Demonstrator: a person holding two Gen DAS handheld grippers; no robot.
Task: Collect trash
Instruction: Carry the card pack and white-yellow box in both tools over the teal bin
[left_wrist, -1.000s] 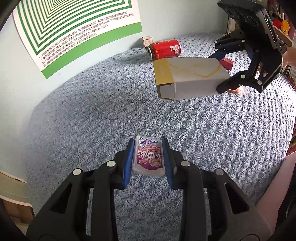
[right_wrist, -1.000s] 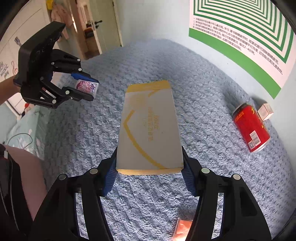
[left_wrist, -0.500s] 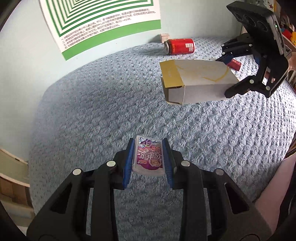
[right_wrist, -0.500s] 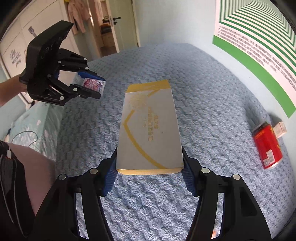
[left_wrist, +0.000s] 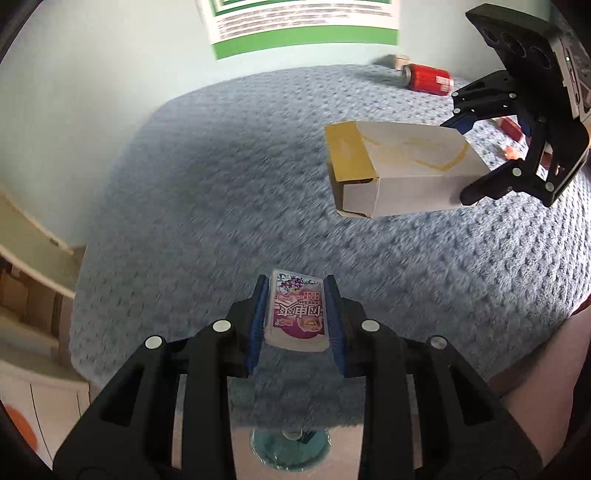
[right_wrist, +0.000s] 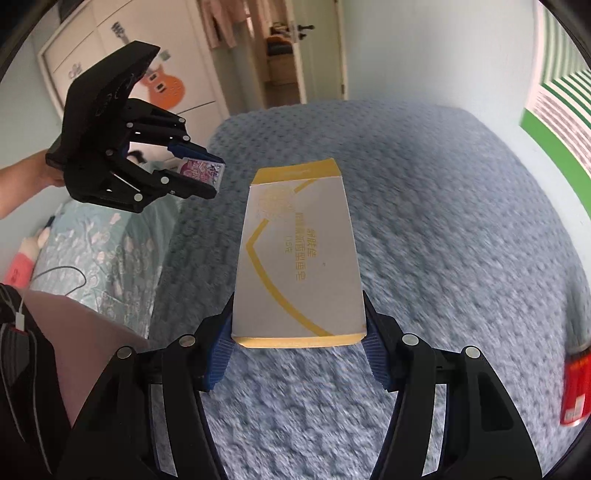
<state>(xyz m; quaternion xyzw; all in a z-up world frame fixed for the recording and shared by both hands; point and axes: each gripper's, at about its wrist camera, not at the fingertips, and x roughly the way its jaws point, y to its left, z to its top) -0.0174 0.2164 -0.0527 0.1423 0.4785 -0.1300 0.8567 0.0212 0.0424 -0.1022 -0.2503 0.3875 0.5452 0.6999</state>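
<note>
Left wrist view, red can (left_wrist: 428, 76) whole, right wrist cropped

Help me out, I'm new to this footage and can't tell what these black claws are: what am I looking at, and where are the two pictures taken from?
No robot here. A person carries a hand-held gripper in each hand, and each one has a fisheye camera looking forward along its two fingers. So each picture shows its own black fingers at the bottom and the other tool further off.

In the left wrist view, the left hand-held gripper is shut on a small purple packet. In the right wrist view, the right hand-held gripper is shut on a white and yellow box.

Below both is a bed with a blue blanket. On it, near the wall, lie a red can and a small carton. Some small red and orange scraps lie behind the right tool; I cannot tell what they are.
</note>
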